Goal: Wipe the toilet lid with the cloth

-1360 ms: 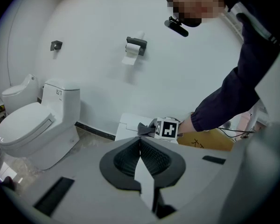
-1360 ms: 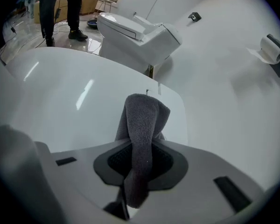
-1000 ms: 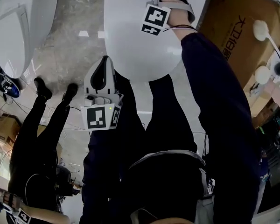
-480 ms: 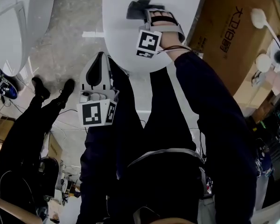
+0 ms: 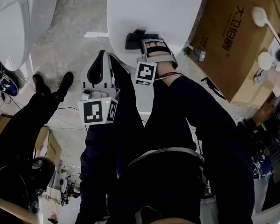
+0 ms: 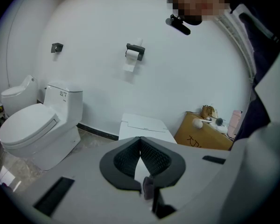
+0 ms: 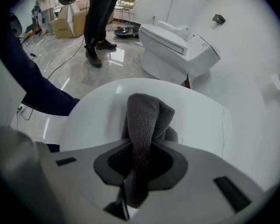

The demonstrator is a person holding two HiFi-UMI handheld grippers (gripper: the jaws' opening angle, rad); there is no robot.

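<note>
**A:** Head view first. Where is the cloth?

**B:** The dark cloth (image 5: 134, 38) lies on the white toilet lid (image 5: 154, 8), clamped in the right hand-held gripper (image 5: 139, 41). A second ago that gripper was over the lid's far part, its tip cut off by the top of the frame. Now it has come back toward the near edge, and the cloth with it.

**A:** And the other one?

**B:** The left hand-held gripper (image 5: 101, 59) hangs off the lid, just beside its near left edge, much where it was before. A cardboard box (image 5: 228, 36) stands to the right of the toilet.

**A:** The left gripper view?

**B:** Its jaws are pressed together with nothing between them. Past them are the white tank (image 6: 144, 127) and a second toilet (image 6: 32, 129) to the left.

**A:** The right gripper view?

**B:** The jaws pinch the cloth, which is bunched into an upright ridge that rests on the lid. A bystander's legs (image 7: 95, 22) stand on the floor beyond.
</note>
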